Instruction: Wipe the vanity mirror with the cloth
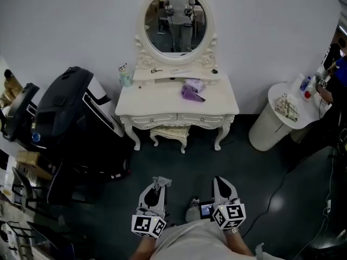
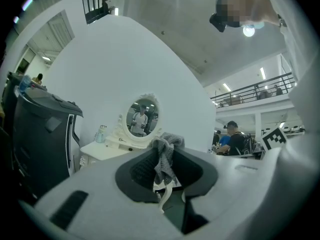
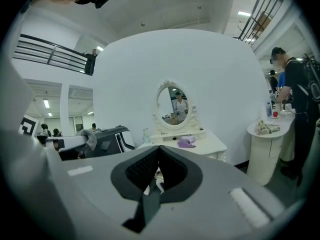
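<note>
White wall and dark floor fill the head view, with a cream carved desk [image 1: 162, 103] against the wall and an oval mirror [image 1: 177, 23] upright on its back edge. The glass reflects the person standing well back from it. On the desk top lie a purple bundle [image 1: 191, 93] near the middle and a small bottle [image 1: 125, 75] at the left corner, and a padded stool [image 1: 169, 132] is tucked underneath. A bulky black chair [image 1: 70, 121] stands to the left of the desk and a round white stand [image 1: 277, 118] to the right. At the bottom edge both tools are held side by side, far from the desk: the left claw [image 1: 157, 185] has a grey cloth [image 1: 162, 181] at its tip, and the right claw [image 1: 220, 182] is just beside it. In the left gripper view the jaws are clamped on the cloth, which bunches above the tips and hangs down between them; the mirror shows small beyond, on the far side of the room. In the right gripper view the jaws are pressed together with nothing between them, pointing toward the desk and mirror, and a person in dark clothes [image 3: 294, 96] stands at the round stand on the right.
</note>
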Action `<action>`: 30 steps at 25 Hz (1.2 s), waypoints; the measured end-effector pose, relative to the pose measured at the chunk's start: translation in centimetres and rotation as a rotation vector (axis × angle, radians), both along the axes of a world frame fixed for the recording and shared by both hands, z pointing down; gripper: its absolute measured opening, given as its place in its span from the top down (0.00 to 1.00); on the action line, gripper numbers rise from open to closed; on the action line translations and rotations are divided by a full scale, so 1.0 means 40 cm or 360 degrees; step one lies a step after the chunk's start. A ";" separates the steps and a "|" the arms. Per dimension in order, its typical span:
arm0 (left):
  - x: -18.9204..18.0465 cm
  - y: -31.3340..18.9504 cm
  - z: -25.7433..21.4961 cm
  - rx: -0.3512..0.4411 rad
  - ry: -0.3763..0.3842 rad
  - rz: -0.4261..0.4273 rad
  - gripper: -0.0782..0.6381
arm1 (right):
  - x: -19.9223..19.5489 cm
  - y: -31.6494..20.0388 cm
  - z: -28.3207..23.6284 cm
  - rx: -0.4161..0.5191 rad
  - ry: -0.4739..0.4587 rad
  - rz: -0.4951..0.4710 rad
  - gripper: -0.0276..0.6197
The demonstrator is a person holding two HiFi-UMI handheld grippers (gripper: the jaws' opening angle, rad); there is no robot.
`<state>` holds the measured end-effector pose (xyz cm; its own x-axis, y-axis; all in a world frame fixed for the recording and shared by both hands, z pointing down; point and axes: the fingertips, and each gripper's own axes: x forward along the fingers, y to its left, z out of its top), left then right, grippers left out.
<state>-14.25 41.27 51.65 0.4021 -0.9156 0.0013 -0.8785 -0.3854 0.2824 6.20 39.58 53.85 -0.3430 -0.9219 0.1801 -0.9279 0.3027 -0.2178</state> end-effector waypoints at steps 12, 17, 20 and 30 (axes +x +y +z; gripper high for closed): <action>0.096 -0.286 -0.031 0.0049 -0.0020 -0.0148 0.78 | 0.116 -0.306 -0.017 0.0042 0.0017 -0.0099 0.95; 0.111 -0.378 -0.029 0.0028 -0.0022 -0.0149 0.78 | 0.145 -0.379 0.005 -0.0017 0.0024 -0.0074 0.95; 0.111 -0.448 -0.019 0.0022 -0.0034 -0.0116 0.78 | 0.144 -0.444 0.012 -0.0024 0.0038 -0.0042 0.95; 0.078 -0.834 -0.045 0.0065 0.0000 0.0044 0.78 | 0.090 -0.755 -0.024 -0.0005 0.0082 0.0071 0.95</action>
